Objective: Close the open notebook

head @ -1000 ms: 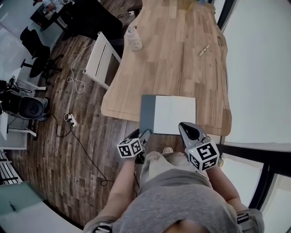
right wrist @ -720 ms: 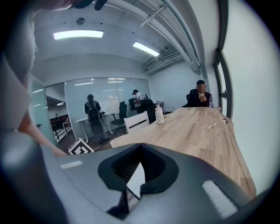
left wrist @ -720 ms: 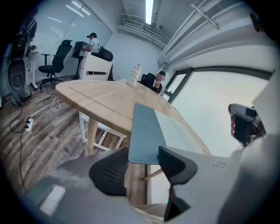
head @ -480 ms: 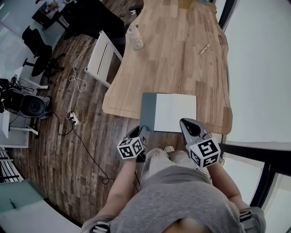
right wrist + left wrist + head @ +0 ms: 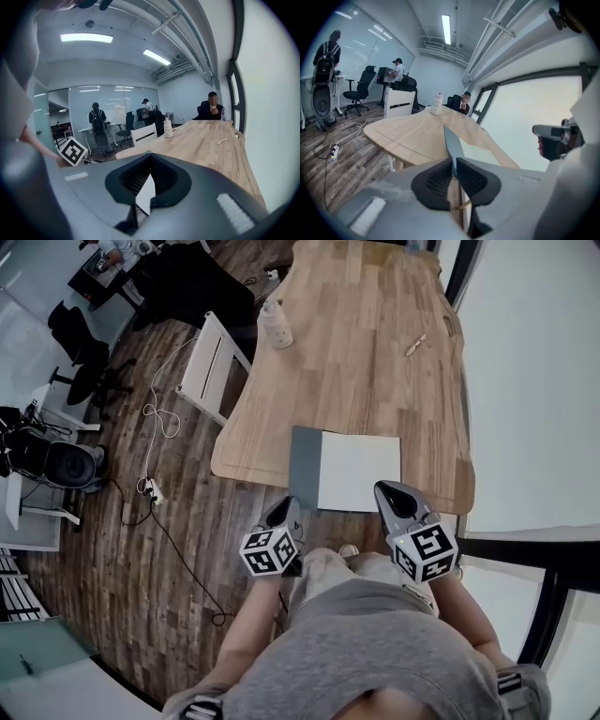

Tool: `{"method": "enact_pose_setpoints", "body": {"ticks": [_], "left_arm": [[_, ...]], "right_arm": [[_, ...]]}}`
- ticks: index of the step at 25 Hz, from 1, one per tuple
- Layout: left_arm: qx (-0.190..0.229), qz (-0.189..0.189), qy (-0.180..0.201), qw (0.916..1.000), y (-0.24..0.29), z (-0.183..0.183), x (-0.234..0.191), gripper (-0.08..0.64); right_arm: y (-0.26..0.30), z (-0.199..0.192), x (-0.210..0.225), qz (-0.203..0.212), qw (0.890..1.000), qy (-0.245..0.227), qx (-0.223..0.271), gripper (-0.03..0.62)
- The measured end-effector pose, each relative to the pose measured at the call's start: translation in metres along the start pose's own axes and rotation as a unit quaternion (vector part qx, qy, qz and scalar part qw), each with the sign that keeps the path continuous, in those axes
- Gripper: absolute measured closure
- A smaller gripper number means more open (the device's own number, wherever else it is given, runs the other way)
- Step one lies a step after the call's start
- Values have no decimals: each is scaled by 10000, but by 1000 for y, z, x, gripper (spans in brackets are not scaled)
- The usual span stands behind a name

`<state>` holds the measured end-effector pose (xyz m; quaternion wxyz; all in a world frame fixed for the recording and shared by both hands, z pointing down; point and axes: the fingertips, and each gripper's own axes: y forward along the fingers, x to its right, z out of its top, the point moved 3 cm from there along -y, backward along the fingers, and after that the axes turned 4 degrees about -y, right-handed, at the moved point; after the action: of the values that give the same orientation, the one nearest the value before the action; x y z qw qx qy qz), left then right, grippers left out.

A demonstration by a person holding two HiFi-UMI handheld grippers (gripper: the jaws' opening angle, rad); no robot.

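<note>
The open notebook lies at the near edge of the wooden table [image 5: 356, 352], white page [image 5: 361, 470] up, grey cover [image 5: 305, 468] at its left. My left gripper [image 5: 291, 509] is at the cover's near corner. In the left gripper view its jaws [image 5: 454, 166] are closing on the thin cover [image 5: 452, 145], which stands up on edge above the white page [image 5: 476, 152]. My right gripper [image 5: 387, 491] hovers over the page's near right edge, its jaws [image 5: 150, 159] shut with nothing held; the white page [image 5: 145, 192] shows beneath them.
A white bottle [image 5: 275, 322] stands at the table's far left, and a pen [image 5: 415, 344] lies at the far right. A white chair [image 5: 208, 367] sits beside the table's left edge. Cables and office chairs are on the floor at left. People sit in the background.
The left gripper's jaws have gone from wide apart to nearly together on the cover's near corner, and the gripper has risen, lifting the cover. The right gripper has stayed put.
</note>
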<state>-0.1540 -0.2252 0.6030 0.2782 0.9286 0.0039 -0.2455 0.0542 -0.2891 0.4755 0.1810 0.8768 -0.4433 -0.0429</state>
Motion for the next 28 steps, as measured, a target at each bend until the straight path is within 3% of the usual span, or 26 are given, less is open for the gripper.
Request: {"method": "enact_pose_setpoints", "body": {"ticks": [7,16,28], "left_arm": [[205,-547,449,9973,-8,22,41,532],[183,-1320,982,9862,-5,27,91,541],[-67,-1993,1263,9717,7,14,141,543]], "right_arm": [[-19,-4,11,-285,9995,97,64,591],[-42,-12,19,-627,9977,184,167,591],[-79,-23,32,-1190,9918,406,245,591]]}}
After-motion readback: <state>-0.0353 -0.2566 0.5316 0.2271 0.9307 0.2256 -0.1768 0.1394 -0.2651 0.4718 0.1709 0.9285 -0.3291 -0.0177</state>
